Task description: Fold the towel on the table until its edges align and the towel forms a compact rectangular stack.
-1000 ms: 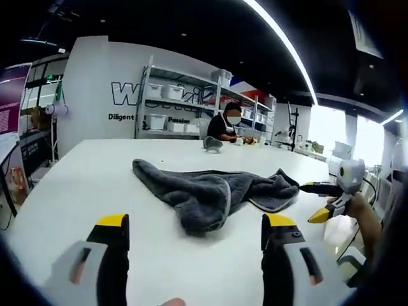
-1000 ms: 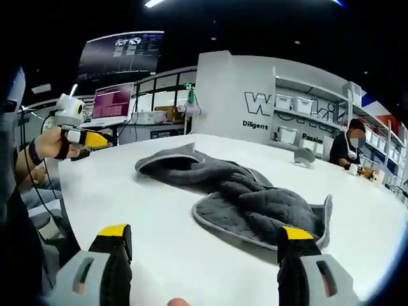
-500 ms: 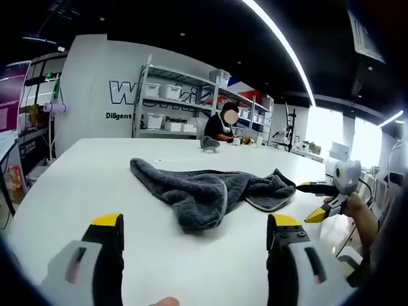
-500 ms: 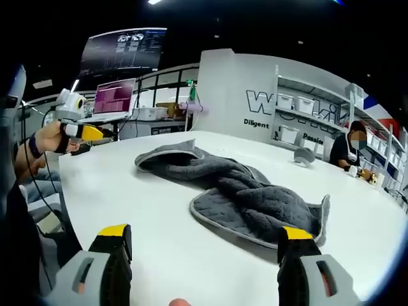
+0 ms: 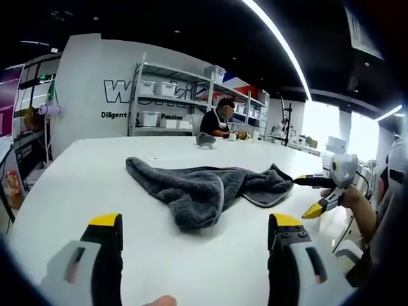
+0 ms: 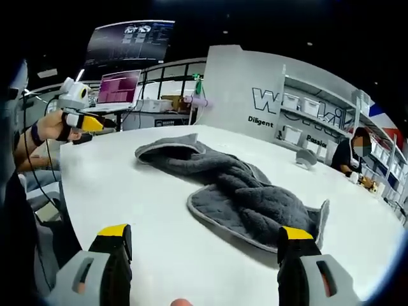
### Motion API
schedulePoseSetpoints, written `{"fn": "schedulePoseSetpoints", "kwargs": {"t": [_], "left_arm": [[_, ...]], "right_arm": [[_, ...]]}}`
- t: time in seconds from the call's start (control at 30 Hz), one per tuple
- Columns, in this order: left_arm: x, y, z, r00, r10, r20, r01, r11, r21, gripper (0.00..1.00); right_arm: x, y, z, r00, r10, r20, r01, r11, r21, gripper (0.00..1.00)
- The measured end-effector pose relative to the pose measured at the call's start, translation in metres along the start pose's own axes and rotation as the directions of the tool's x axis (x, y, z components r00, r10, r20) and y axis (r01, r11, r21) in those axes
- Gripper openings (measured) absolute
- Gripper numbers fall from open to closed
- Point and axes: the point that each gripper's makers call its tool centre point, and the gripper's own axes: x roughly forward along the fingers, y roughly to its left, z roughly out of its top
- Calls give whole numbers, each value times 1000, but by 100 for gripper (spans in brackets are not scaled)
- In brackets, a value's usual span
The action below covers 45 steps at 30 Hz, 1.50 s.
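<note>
— Anything moved?
— Nope, towel point(image 5: 204, 188) same spot, crumpled mid-table point(image 5: 76, 185). Both my grippers hover near it, off the cloth.
— Jaws?
— Left gripper point(image 5: 194, 239) wide, right gripper point(image 6: 204, 245) wide, nothing held.

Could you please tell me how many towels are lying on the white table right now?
1: a crumpled grey towel lies unfolded near the middle of the white table, ahead of both open grippers; folds could hide another layer.

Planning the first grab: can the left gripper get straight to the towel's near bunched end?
Probably yes. The left gripper is open, with bare table between its jaws and the crumpled towel; nothing lies in between.
</note>
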Motion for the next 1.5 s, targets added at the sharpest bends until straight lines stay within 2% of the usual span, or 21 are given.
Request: {"fn": "schedulePoseSetpoints", "kwargs": {"t": [0.13,0.3,0.47,0.67,0.8,0.93,1.03,1.1,1.2,1.27,1.33,1.4,1.5], "left_arm": [[7,-6,0,999,-37,-25,38,998,43,99],[22,-13,7,995,-78,-57,84,988,126,99],[41,-25,17,985,-130,-112,155,955,254,95],[74,-30,25,973,-145,-182,203,911,359,92],[96,-36,31,964,-151,-218,231,882,411,89],[119,-47,32,950,-185,-253,282,857,431,84],[134,-52,32,940,-204,-275,305,865,399,79],[141,-56,30,934,-213,-288,316,867,386,75],[145,-68,22,924,-226,-309,337,862,378,70],[150,-70,20,915,-253,-314,349,886,304,67],[155,-73,18,906,-283,-314,354,914,198,64],[159,-70,18,903,-294,-314,348,928,132,60],[166,-65,18,903,-292,-315,337,937,97,51]], "right_arm": [[6,4,0,999,29,-32,-31,997,-67,99],[13,5,0,995,44,-93,-61,981,-184,99],[20,6,14,992,84,-99,-104,971,-217,96],[28,7,29,988,113,-107,-140,945,-297,92],[32,10,33,984,123,-126,-159,929,-335,88],[40,11,34,980,137,-141,-177,927,-330,85],[44,16,29,970,174,-167,-218,930,-297,77],[47,17,27,967,188,-170,-231,930,-286,75],[52,20,23,958,219,-186,-262,932,-250,72],[54,24,23,950,254,-180,-290,932,-219,70],[57,26,25,944,285,-164,-313,934,-175,68],[60,24,27,942,298,-152,-317,940,-124,67],[65,21,24,934,322,-154,-335,940,-69,62]]}}
